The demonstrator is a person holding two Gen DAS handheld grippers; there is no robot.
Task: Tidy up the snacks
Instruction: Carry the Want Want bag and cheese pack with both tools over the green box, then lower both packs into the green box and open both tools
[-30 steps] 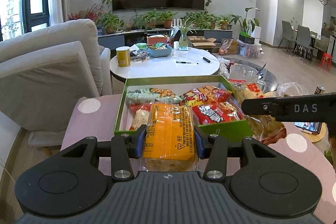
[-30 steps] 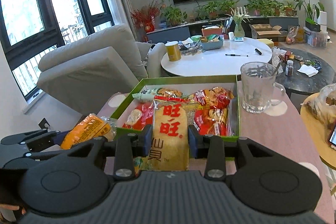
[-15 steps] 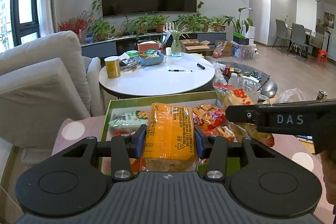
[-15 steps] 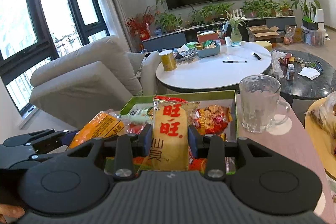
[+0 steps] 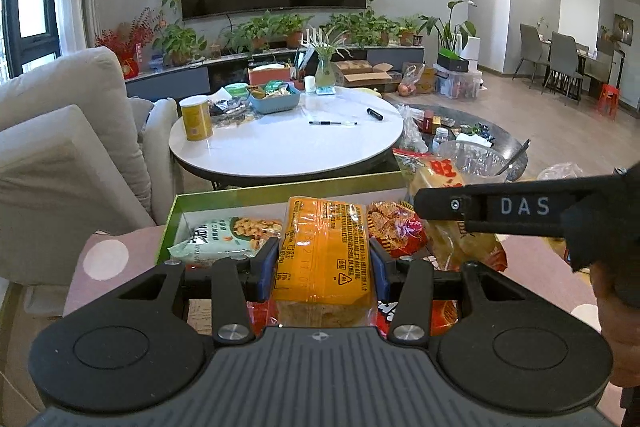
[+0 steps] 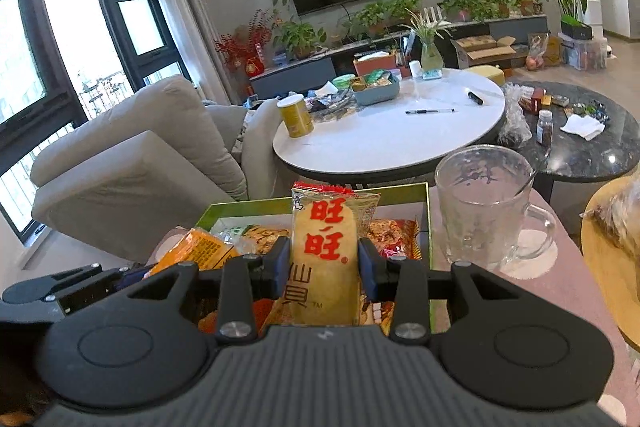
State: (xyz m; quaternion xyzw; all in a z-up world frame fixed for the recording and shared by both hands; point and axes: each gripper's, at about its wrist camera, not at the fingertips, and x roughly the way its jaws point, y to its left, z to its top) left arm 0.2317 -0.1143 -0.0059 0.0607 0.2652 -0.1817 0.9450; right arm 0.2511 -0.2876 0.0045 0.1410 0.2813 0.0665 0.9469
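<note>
My left gripper (image 5: 325,265) is shut on an orange snack packet (image 5: 326,247), held over the near part of a green box (image 5: 280,189). Inside the box lie a pale green packet (image 5: 224,233) and a red packet (image 5: 394,227). My right gripper (image 6: 323,269) is shut on a yellow rice-cracker packet (image 6: 324,247) with red characters, over the same green box (image 6: 429,223). In the left wrist view the right gripper's finger (image 5: 500,207) and its cracker packet (image 5: 444,183) show at the right. The orange packet (image 6: 196,249) and the left gripper appear at the lower left of the right wrist view.
A glass mug (image 6: 486,203) stands on the pink dotted table (image 6: 560,291) right of the box. Beyond are a round white table (image 5: 280,143) with a yellow can (image 5: 196,119), a dark round table (image 6: 580,143), and a grey sofa (image 5: 60,147) at the left.
Both grippers have moved forward over the green box with their packets still held; the box now sits lower and closer in both views.
</note>
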